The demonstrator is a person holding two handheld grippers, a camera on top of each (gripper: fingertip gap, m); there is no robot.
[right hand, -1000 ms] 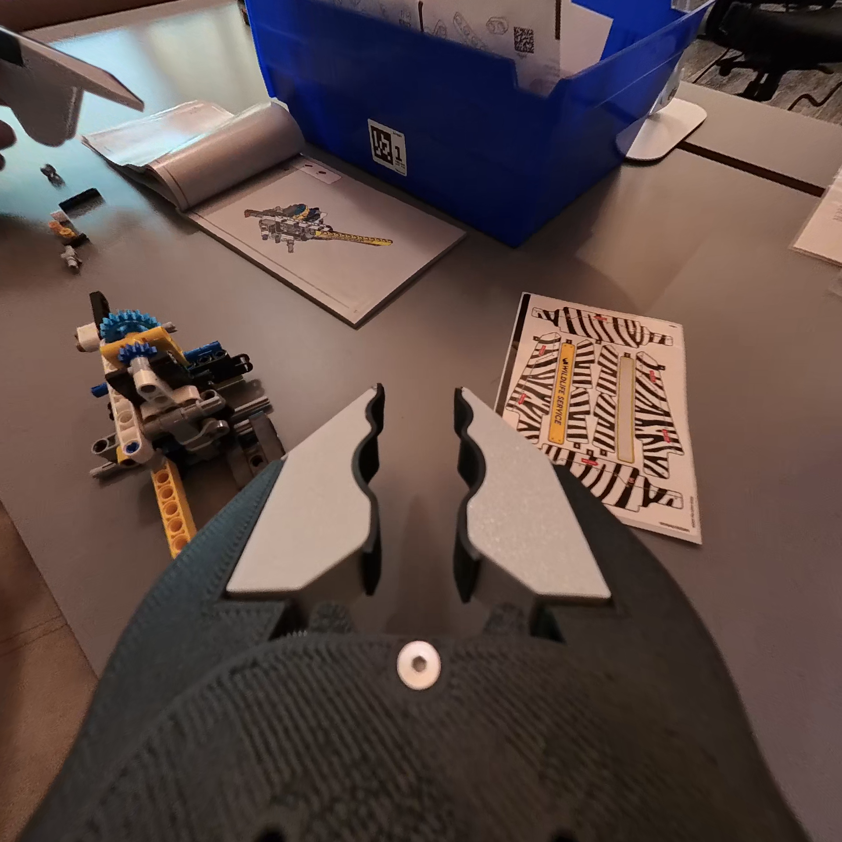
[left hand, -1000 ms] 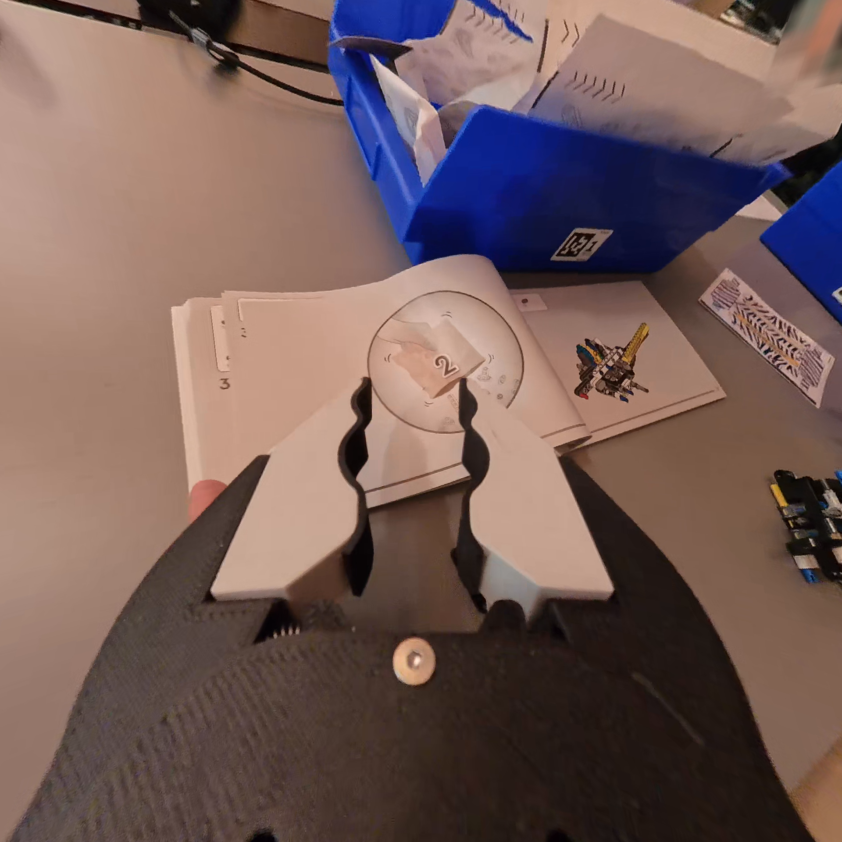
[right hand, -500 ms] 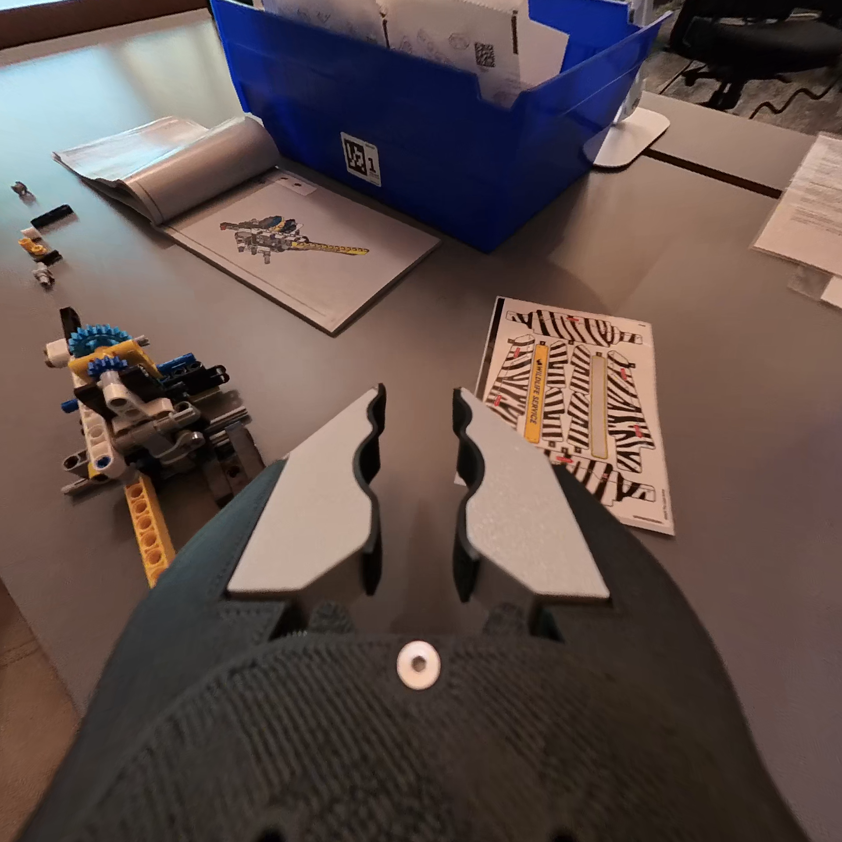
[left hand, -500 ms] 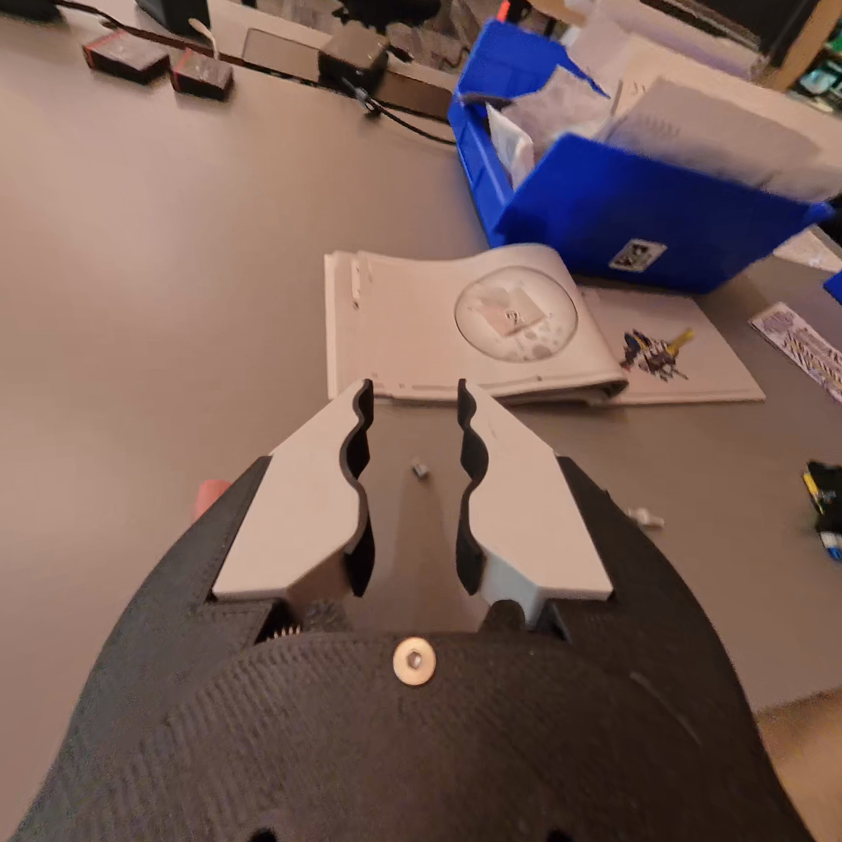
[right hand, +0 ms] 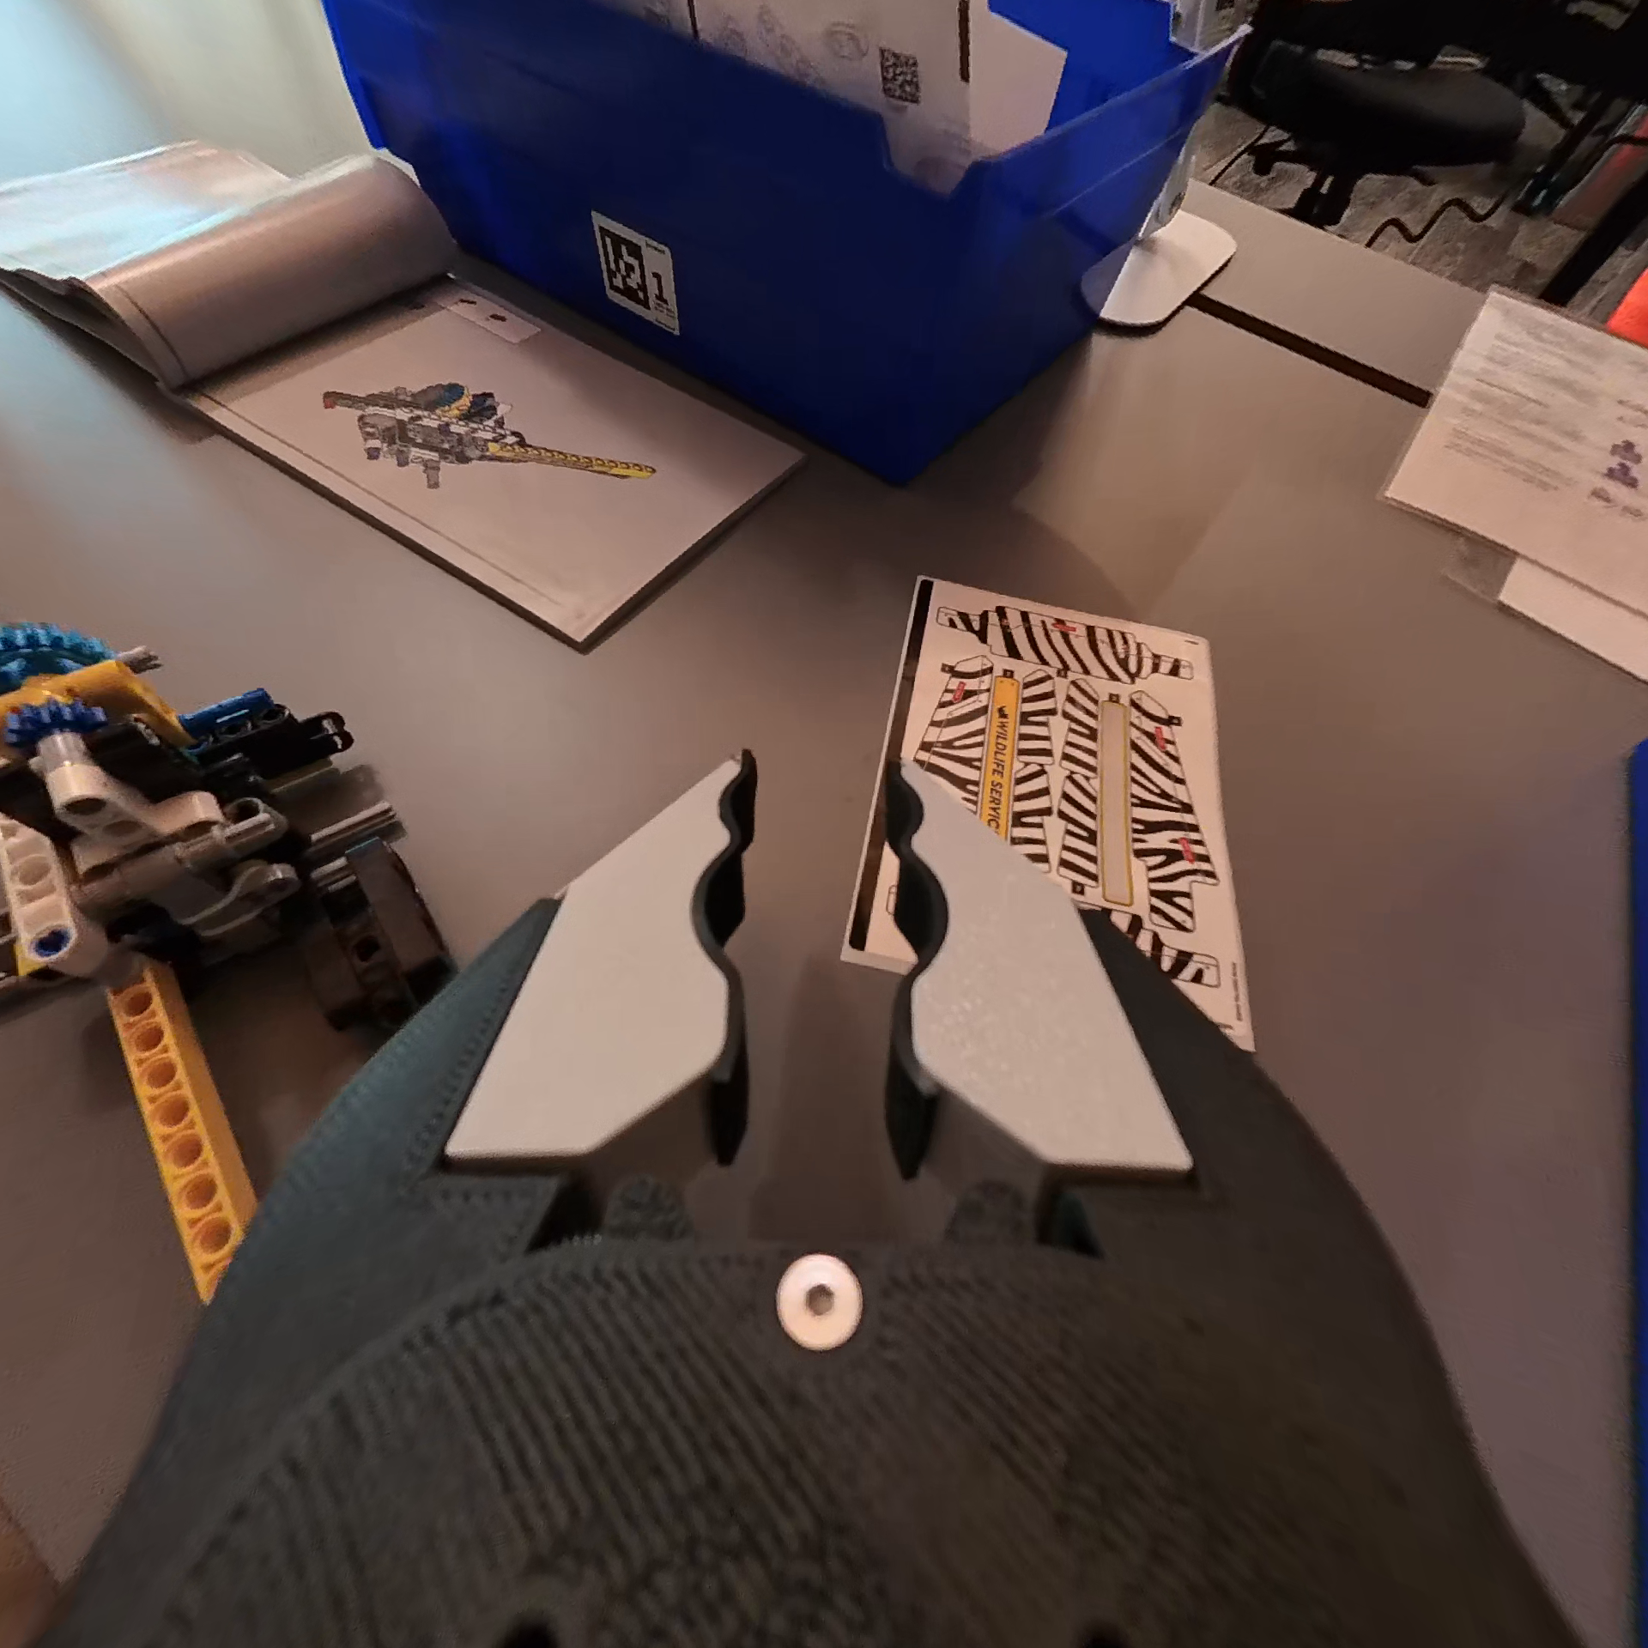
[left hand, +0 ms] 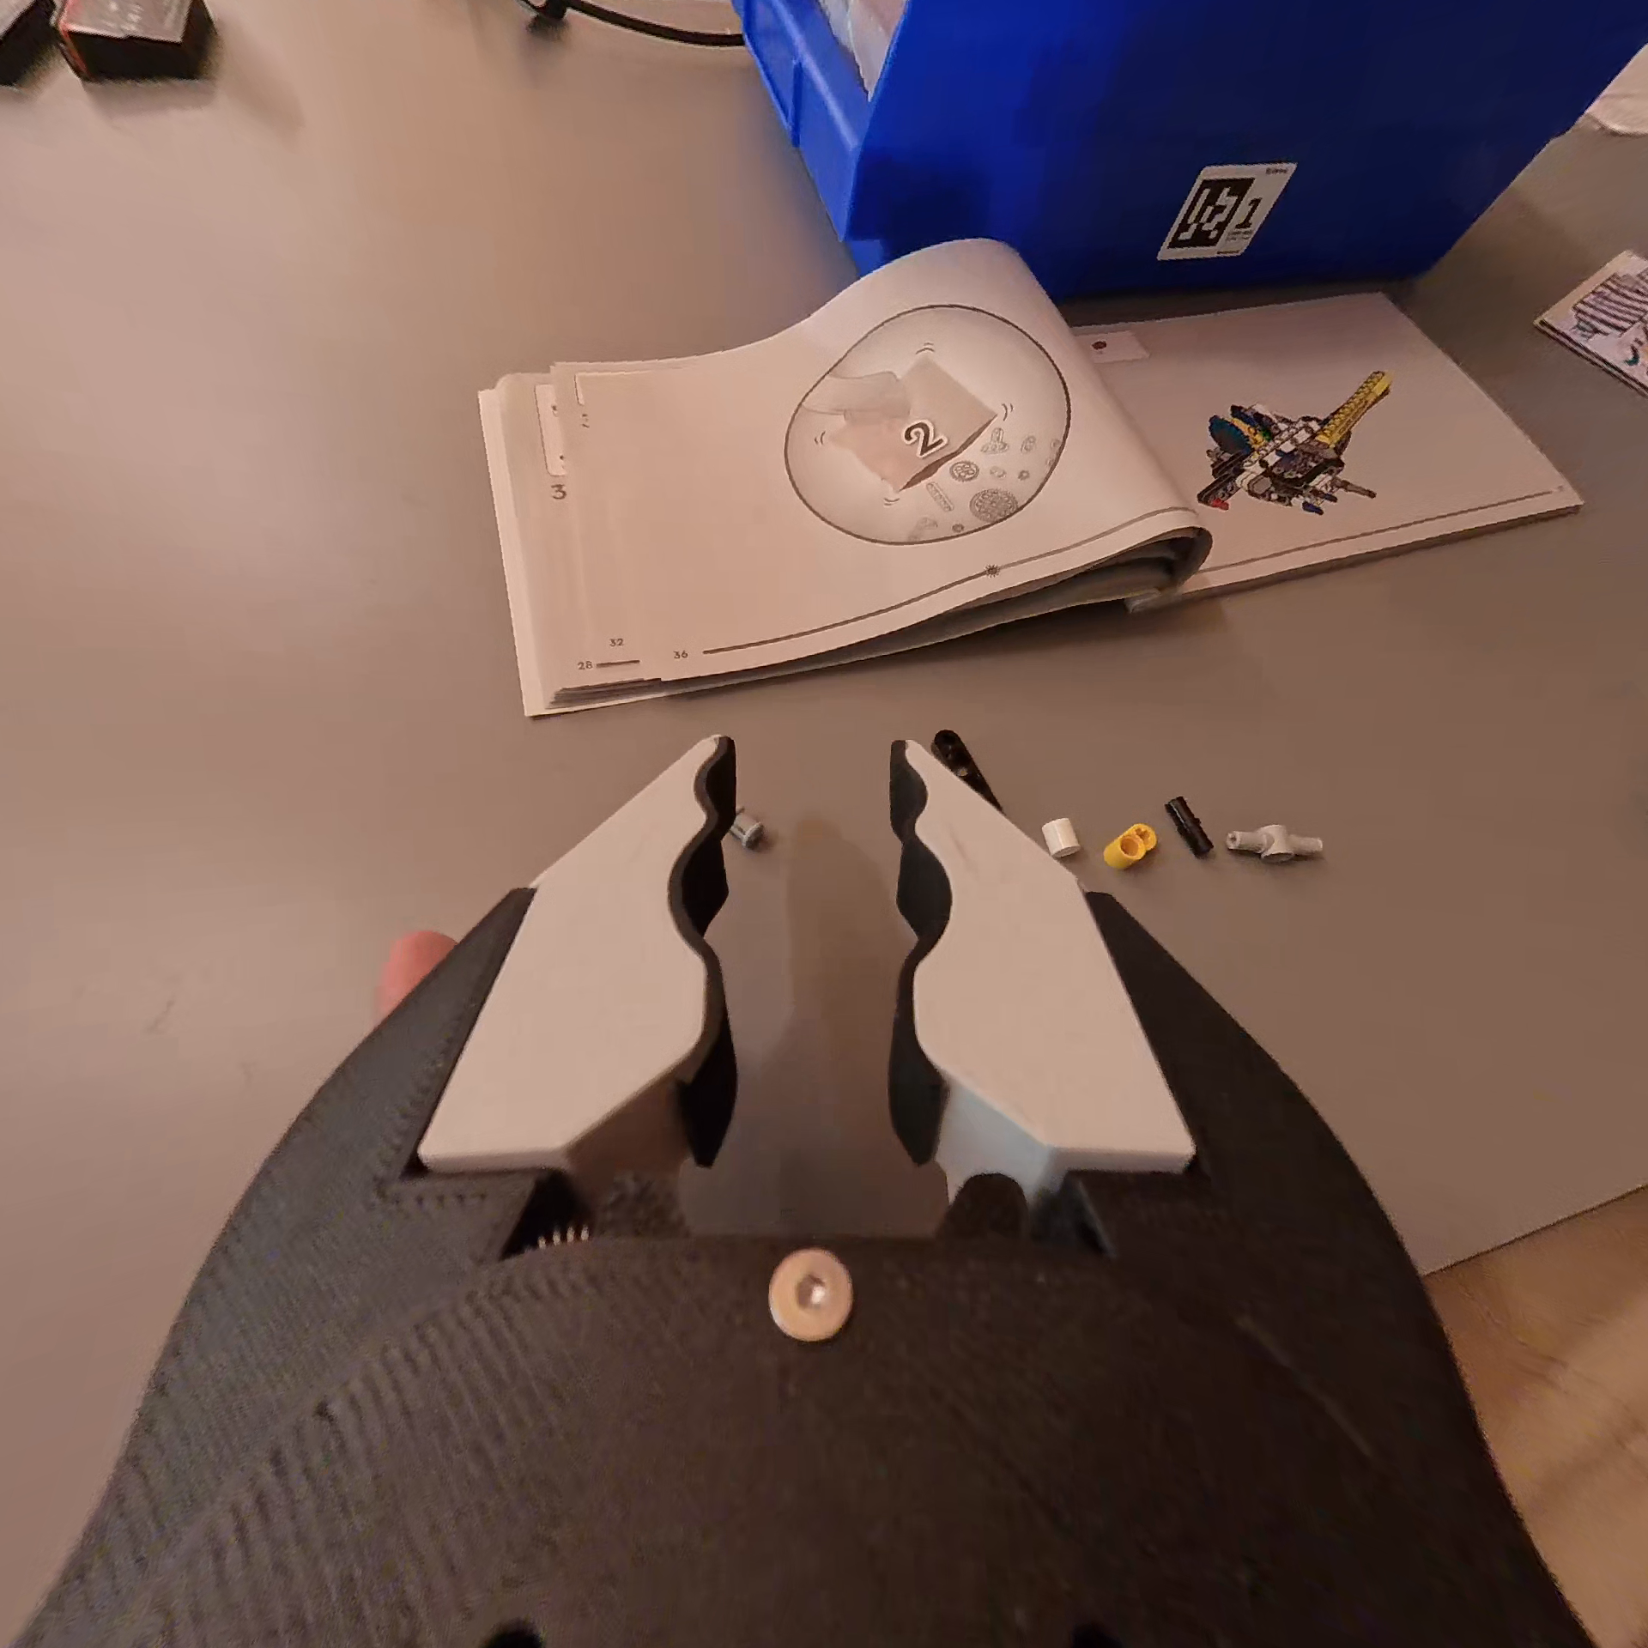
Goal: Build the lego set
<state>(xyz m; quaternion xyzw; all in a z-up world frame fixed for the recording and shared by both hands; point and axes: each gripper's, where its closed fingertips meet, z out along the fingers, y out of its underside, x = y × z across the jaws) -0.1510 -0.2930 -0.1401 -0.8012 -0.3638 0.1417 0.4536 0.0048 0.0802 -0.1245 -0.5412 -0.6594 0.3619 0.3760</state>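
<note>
My left gripper (left hand: 811, 758) is open and empty, low over the grey table. A small grey pin (left hand: 747, 833) lies just inside its left fingertip. A black piece (left hand: 963, 758) lies by its right fingertip. To the right lie a white bush (left hand: 1059, 836), a yellow connector (left hand: 1129, 844), a black pin (left hand: 1188, 826) and a grey axle connector (left hand: 1273, 842). The open instruction booklet (left hand: 892, 499) lies beyond. My right gripper (right hand: 819, 774) is open and empty. The partly built lego model (right hand: 134, 803) with a yellow beam lies to its left.
A blue bin (right hand: 803, 223) with paper bags stands behind the booklet (right hand: 499, 464); it also shows in the left wrist view (left hand: 1159, 116). A zebra-striped sticker sheet (right hand: 1061, 785) lies right of my right gripper. Papers (right hand: 1552, 464) lie at far right. The table's front edge (left hand: 1516, 1240) is near. The left gripper's tips are roughly 40 cm from the right gripper's. Measured from the fingertips, the white bush (left hand: 1059, 836) is 5 cm or so from the left gripper and 35 cm from the right.
My left gripper has pulled back from over the booklet and come down to the loose small parts. My right gripper has moved forward, nearer the sticker sheet and the model.
</note>
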